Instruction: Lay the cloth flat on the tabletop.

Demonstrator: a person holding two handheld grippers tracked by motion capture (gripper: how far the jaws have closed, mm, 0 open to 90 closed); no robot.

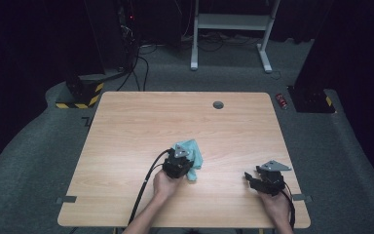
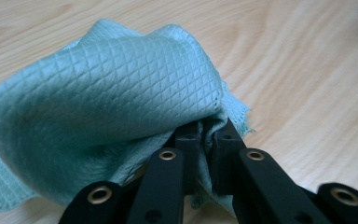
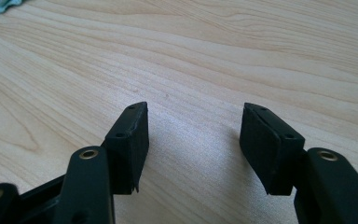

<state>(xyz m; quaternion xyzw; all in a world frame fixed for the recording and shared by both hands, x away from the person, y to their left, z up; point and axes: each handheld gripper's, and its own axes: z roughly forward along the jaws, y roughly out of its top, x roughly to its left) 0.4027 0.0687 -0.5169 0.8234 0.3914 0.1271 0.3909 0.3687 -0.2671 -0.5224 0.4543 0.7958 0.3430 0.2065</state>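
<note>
Nearby, the left gripper pinched a teal waffle-weave cloth bunched near the desk's front edge; the right gripper stood wide open, empty, towards the front right corner.

Low in the frame, on a light wooden table, the left gripper sits against a crumpled teal cloth. The right gripper rests at lower right, well apart from it.
</note>
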